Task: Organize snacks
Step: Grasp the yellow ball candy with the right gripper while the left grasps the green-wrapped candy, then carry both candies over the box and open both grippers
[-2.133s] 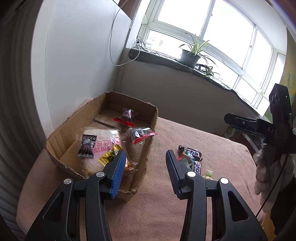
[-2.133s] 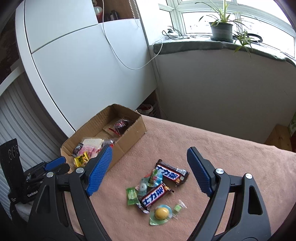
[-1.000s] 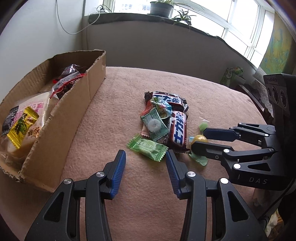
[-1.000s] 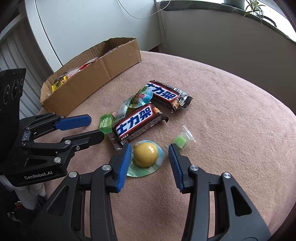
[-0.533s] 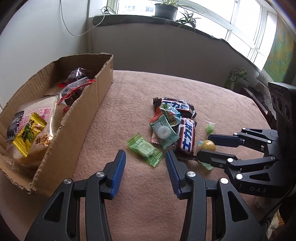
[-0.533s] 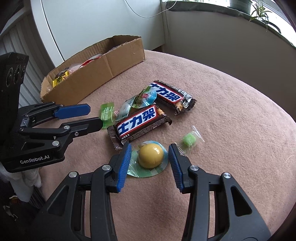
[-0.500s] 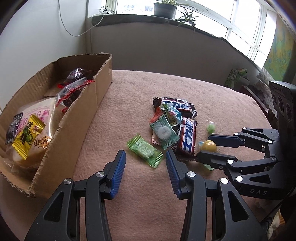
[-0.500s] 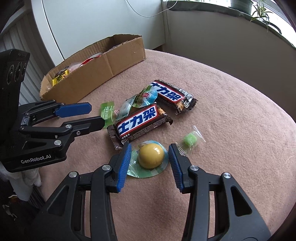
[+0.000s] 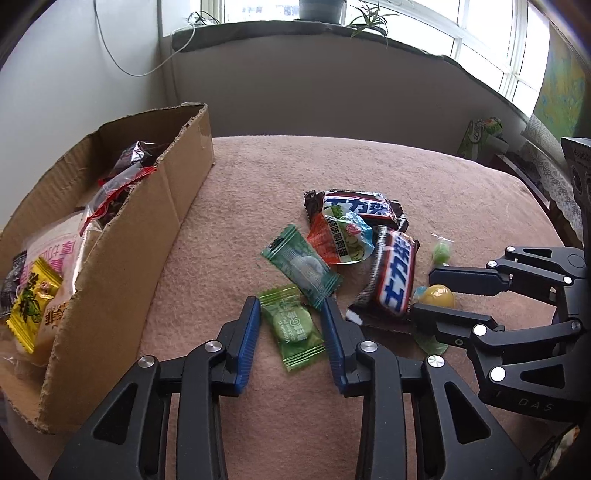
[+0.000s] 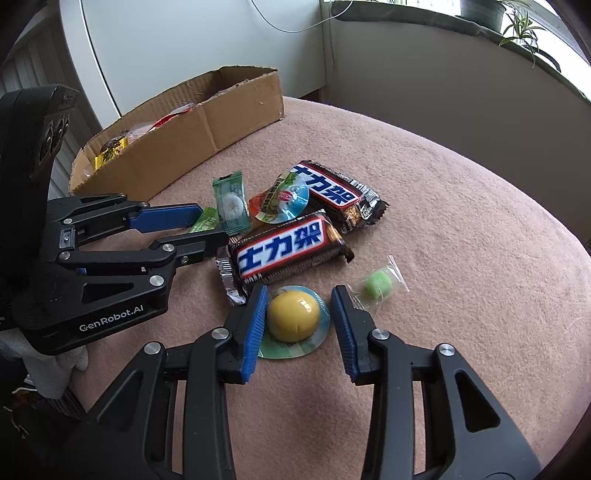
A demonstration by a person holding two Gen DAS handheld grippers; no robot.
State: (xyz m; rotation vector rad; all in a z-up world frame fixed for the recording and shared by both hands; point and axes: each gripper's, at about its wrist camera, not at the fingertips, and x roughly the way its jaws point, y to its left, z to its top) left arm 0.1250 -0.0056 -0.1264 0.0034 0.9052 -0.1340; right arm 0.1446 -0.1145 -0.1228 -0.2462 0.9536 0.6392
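Note:
A pile of snacks lies on the pink cloth. My left gripper (image 9: pixel 291 310) is open with its jaws on either side of a light green candy packet (image 9: pixel 293 328), low over the cloth. My right gripper (image 10: pixel 299 299) is open around a yellow ball candy (image 10: pixel 293 315) in a clear round wrapper. Beside them lie two Snickers bars (image 10: pixel 288 247) (image 10: pixel 338 190), a darker green packet (image 9: pixel 301 266), a round jelly cup (image 10: pixel 280 199) and a small green candy (image 10: pixel 378 284). The cardboard box (image 9: pixel 122 236) at the left holds several snacks.
The cloth-covered table curves down at its right and near edges (image 10: pixel 535 332). A wall and windowsill with potted plants (image 9: pixel 321 11) stand behind. Each gripper body shows in the other's view, the left gripper (image 10: pixel 92 266) close to the right one.
Both grippers have moved forward and lower. The left jaws now straddle the light green packet; the right jaws sit closer around the yellow ball candy.

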